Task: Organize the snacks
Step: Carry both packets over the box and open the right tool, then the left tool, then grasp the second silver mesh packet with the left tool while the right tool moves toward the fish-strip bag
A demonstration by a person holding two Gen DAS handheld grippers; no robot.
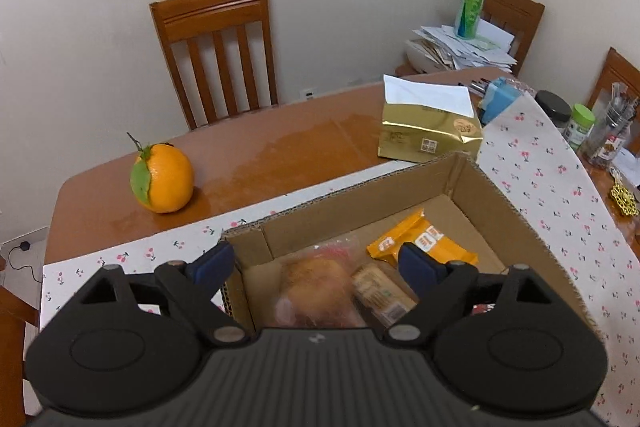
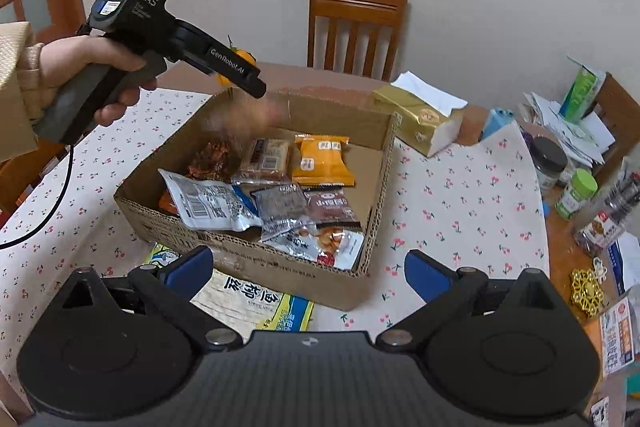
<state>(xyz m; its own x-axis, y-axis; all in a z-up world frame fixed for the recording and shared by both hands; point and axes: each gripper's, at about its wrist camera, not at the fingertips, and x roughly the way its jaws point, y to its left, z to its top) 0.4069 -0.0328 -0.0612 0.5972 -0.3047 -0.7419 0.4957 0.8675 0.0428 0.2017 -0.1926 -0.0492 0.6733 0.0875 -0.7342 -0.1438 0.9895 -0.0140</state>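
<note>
A cardboard box (image 2: pixel 376 187) stands on the cherry-print cloth and holds several snack packets, among them an orange packet (image 2: pixel 323 159) and a silver packet (image 2: pixel 208 205). My left gripper (image 1: pixel 316 263) hangs open over the box's far left corner, held by a hand (image 2: pixel 92 67). Just below its pads a bun in a clear packet (image 1: pixel 314 283) shows as a blur, touching neither pad. My right gripper (image 2: pixel 308 271) stands open and empty at the box's near side, above a yellow-and-white fish snack packet (image 2: pixel 248 303) lying on the cloth.
An orange with a leaf (image 1: pixel 162 177) sits on the bare wooden table (image 1: pixel 280 147) beyond the box. A gold tissue pack (image 1: pixel 430 135) lies behind the box. Jars (image 2: pixel 578 193), a gold snowflake ornament (image 2: pixel 586 293) and papers crowd the right side. Wooden chairs (image 1: pixel 216 51) stand at the far edge.
</note>
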